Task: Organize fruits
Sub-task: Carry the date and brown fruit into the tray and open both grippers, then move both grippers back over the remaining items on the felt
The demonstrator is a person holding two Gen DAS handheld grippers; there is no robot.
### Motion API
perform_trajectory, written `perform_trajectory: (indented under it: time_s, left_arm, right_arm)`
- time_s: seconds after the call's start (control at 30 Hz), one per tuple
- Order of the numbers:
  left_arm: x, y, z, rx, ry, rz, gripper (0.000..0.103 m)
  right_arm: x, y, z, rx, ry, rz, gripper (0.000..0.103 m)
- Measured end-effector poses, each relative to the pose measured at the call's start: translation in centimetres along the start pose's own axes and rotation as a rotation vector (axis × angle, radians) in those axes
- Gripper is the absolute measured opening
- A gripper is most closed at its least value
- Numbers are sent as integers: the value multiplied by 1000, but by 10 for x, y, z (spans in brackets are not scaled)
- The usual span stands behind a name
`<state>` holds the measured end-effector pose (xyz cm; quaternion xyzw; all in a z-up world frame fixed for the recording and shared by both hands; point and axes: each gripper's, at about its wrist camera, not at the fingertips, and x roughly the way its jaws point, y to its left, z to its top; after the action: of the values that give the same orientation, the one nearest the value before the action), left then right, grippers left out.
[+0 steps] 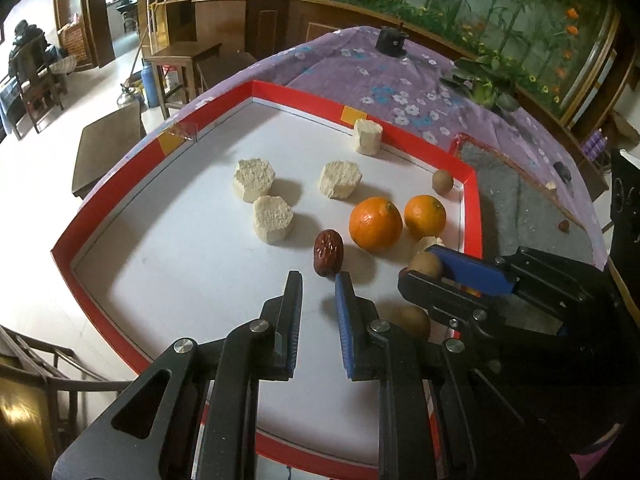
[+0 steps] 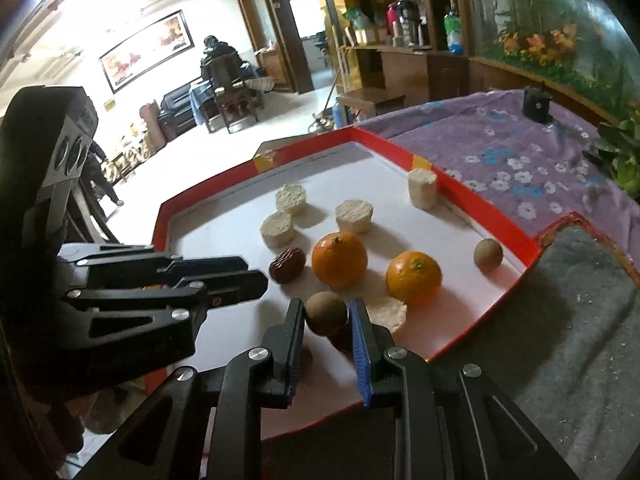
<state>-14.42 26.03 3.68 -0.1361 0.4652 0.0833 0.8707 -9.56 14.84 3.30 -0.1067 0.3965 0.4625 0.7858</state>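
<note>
A red-rimmed white tray [image 1: 160, 148] [image 2: 500, 216] holds two oranges [image 1: 375, 223] [image 2: 339, 258], a red date [image 1: 328, 252] [image 2: 286, 265], small brown round fruits [image 1: 442, 180] [image 2: 488, 255] and several white foam pedestals [image 1: 254, 179] [image 2: 354, 215]. My right gripper [image 2: 326, 314] is shut on a brown fruit [image 2: 326, 312] held just above the tray; it also shows in the left wrist view [image 1: 424, 266]. My left gripper [image 1: 318, 288] is open and empty just short of the date. Another brown fruit [image 1: 412, 318] lies beside its right finger.
The tray sits on a purple flowered cloth [image 1: 380, 76] [image 2: 520, 152]. A grey felt mat [image 1: 520, 200] [image 2: 560, 320] lies right of the tray. A small black object [image 1: 390, 40] and a green plant [image 1: 486, 76] stand at the back. A low foam disc [image 2: 388, 314] lies by the held fruit.
</note>
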Motion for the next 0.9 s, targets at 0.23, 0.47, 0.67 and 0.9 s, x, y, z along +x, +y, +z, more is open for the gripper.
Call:
perform_trajectory:
  time_s: [0.23, 0.47, 0.67, 0.9]
  left_arm:
    - [-7, 0, 1, -10, -51, 31, 51]
    - [-12, -13, 3, 13, -93, 66, 51]
    - [-18, -37, 2, 43, -129, 98, 51]
    - [-17, -76, 4, 98, -140, 79, 51]
  right_arm:
    - [-17, -8, -2, 42, -41, 15, 31]
    - [-46, -23, -11, 86, -93, -26, 33]
    - [-76, -30, -25, 97, -160, -92, 34]
    - [-99, -55, -47, 145, -173, -133, 41]
